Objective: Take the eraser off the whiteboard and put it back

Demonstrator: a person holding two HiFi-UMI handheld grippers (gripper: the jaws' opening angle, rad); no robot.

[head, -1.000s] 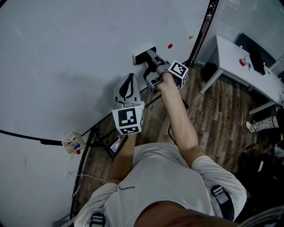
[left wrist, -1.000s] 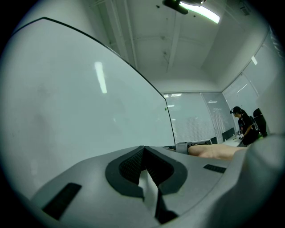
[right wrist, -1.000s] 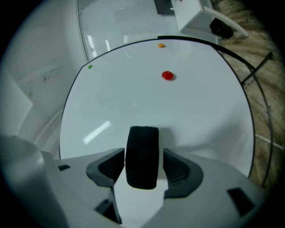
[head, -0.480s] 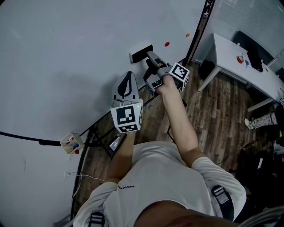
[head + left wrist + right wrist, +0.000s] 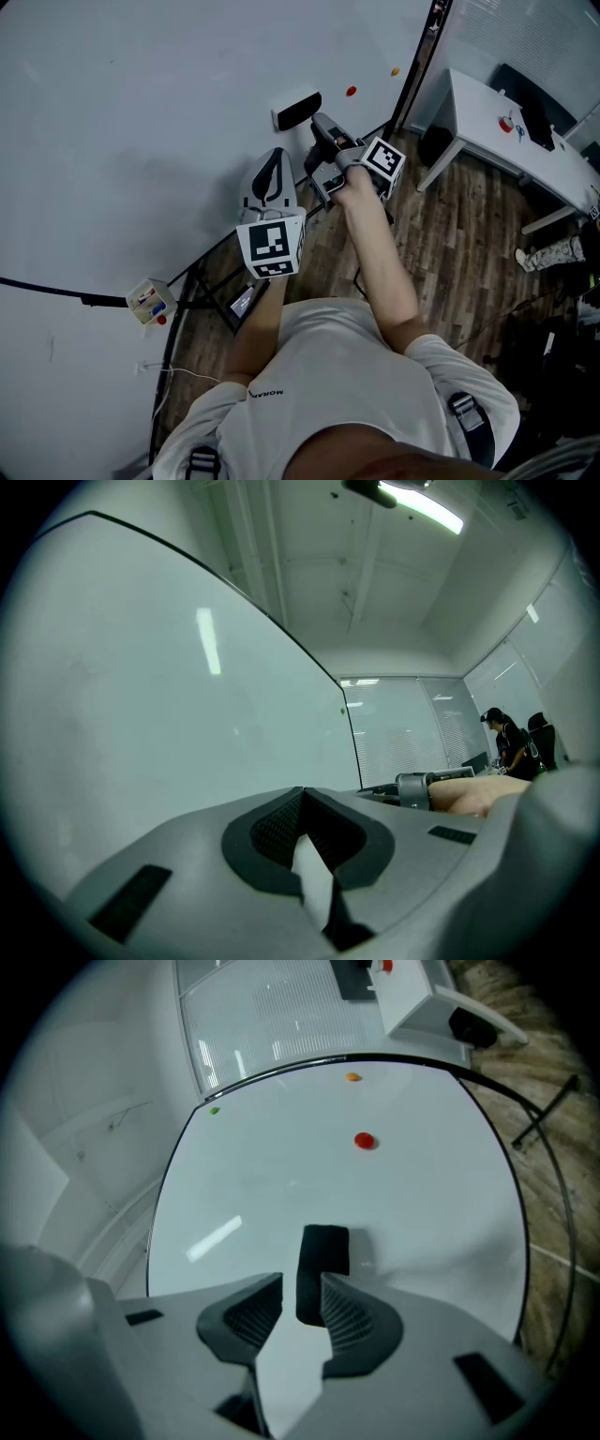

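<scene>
1. At the far left, a small box (image 5: 150, 302) sits on the rail along the lower edge of the whiteboard (image 5: 141, 112).
2. To the right of the box, your left gripper (image 5: 300, 801) is held close beside the board. Its jaws are pressed together, with nothing between them.
3. Next to the right, the eraser (image 5: 322, 1252) sits on the whiteboard face.
4. Your right gripper (image 5: 300, 1290) is at the eraser. The near end of the eraser lies between the jaws, which are narrow and closing. The right pad (image 5: 349, 1314) looks to be against the eraser's edge, while a thin gap shows at the left pad (image 5: 253, 1312).
5. Beyond the eraser, a red magnet (image 5: 364, 1141) is on the board, and an orange magnet (image 5: 352, 1077) lies farther on near the frame.
6. At the far right, a white desk (image 5: 487, 117) stands on the wood floor (image 5: 450, 253).
</scene>
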